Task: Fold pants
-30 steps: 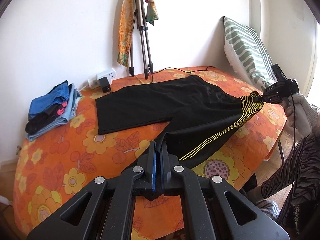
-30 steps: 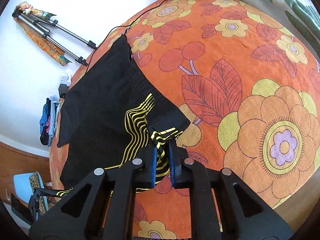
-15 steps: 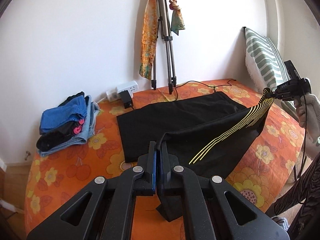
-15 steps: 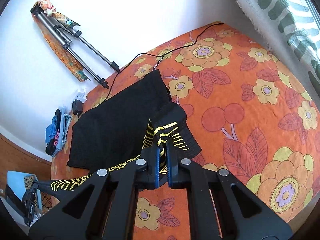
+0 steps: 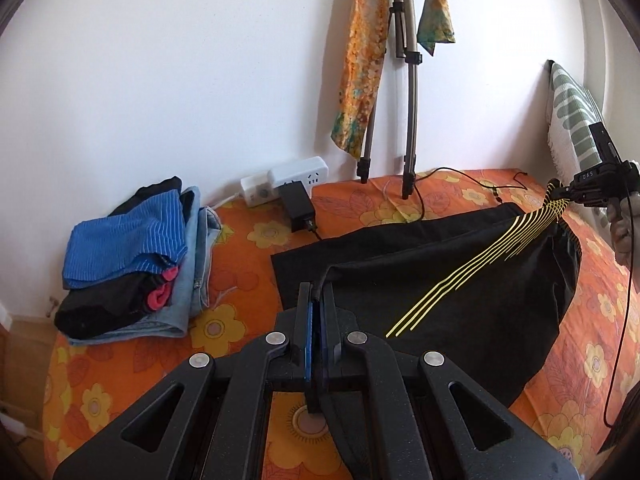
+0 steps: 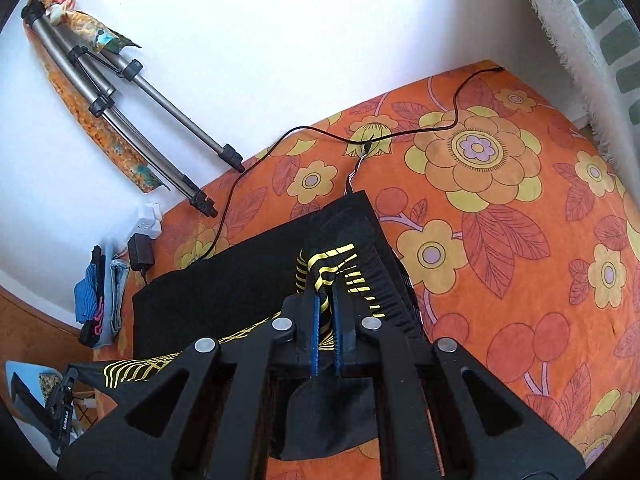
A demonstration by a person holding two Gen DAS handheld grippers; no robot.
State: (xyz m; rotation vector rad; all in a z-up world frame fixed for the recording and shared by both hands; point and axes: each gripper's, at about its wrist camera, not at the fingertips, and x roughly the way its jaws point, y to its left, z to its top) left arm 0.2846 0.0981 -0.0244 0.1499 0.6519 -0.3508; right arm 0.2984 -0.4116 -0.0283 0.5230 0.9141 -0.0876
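Note:
Black pants [image 5: 460, 280] with yellow side stripes lie partly on the orange flowered table [image 5: 248, 236]. My left gripper [image 5: 317, 300] is shut on the hem end of the near leg and holds it lifted. My right gripper [image 6: 327, 292] is shut on the waistband end with its yellow stripes [image 6: 320, 272], also lifted; it shows at the right of the left wrist view [image 5: 560, 194]. The near leg hangs stretched between the two grippers above the far leg [image 6: 224, 280], which lies flat on the table.
A stack of folded clothes [image 5: 132, 256] sits at the table's left. A white power strip [image 5: 288, 178] with a black adapter and cable lies by the wall. A tripod [image 5: 404, 80] with scarves leans on the wall. A striped cushion [image 5: 572, 120] stands at the right.
Both grippers have lifted their ends of the near leg and carried them toward the wall, over the flat far leg. The cloth between them has left the table.

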